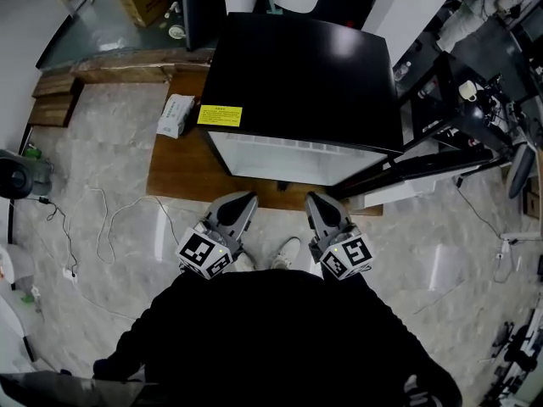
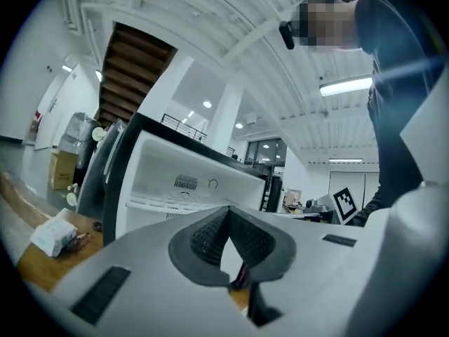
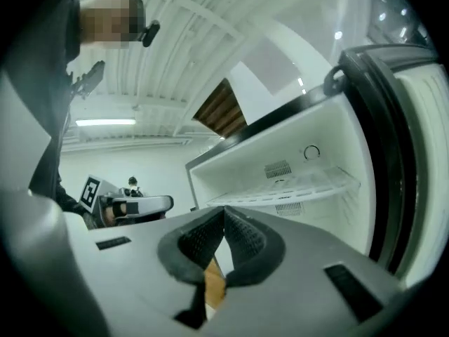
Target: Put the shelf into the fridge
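Shelf (image 3: 295, 185) seemingly inside fridge (image 1: 297, 75) — interior hidden from overhead

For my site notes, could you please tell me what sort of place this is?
Probably a lab or workshop, not a kitchen: the fridge stands on a wooden board, with loose cables and cluttered desks nearby.

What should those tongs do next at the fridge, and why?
Probably push the open door shut with the right tongs: the shelf already sits inside the fridge, and both these and the left tongs are closed and empty.
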Motion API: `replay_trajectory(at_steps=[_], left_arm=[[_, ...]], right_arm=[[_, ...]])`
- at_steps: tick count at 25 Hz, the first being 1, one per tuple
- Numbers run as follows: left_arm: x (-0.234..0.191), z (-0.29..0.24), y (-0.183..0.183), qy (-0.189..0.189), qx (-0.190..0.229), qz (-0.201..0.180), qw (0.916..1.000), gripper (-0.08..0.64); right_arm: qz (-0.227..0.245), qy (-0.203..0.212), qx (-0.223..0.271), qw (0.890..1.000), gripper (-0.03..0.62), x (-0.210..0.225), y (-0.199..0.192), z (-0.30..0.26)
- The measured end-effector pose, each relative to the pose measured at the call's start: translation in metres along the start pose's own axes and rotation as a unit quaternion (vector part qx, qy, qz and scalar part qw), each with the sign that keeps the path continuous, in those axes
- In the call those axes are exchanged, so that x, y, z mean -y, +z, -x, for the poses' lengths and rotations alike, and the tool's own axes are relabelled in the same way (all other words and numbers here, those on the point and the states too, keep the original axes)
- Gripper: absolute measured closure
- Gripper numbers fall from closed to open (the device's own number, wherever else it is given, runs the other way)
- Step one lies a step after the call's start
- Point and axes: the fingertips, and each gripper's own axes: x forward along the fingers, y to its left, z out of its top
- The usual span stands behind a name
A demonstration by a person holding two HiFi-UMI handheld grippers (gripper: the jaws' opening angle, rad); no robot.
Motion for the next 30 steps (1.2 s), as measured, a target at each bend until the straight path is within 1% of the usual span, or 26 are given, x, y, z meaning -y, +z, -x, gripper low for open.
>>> replay_trajectory(at_steps=[5,8,10,16,18,24,30], left_arm=[[0.023,0.008,0.006,-0.019,0.005,-0.036,0.9992,0.554],[0.030,0.011,0.008,-0.024,0.005,-0.028,0.9993,0.554],[0.031,0.013,0.009,-0.025,0.009,-0.033,0.9991,0.554],[0.038,0.014,0.009,-0.024,0.007,-0.021,0.9995,0.554],[0.038,0.014,0.008,-0.025,0.005,-0.017,0.9995,0.554],[0.042,0.019,0.008,-0.029,0.004,-0.023,0.9993,0.554],[0.043,0.017,0.002,-0.021,-0.003,-0.016,0.9997,0.554]], right_arm=[[0.025,0.035,0.004,0.999,0.588,-0.033,0.006,0.012],[0.050,0.054,0.008,0.997,0.588,-0.050,0.011,0.015],[0.061,0.062,0.011,0.996,0.588,-0.058,0.013,0.016],[0.081,0.058,0.013,0.995,0.588,-0.064,0.017,0.024],[0.079,0.055,0.014,0.995,0.588,-0.065,0.017,0.024],[0.079,0.056,0.013,0.995,0.588,-0.071,0.015,0.026],[0.065,0.052,0.010,0.996,0.588,-0.063,0.012,0.028]])
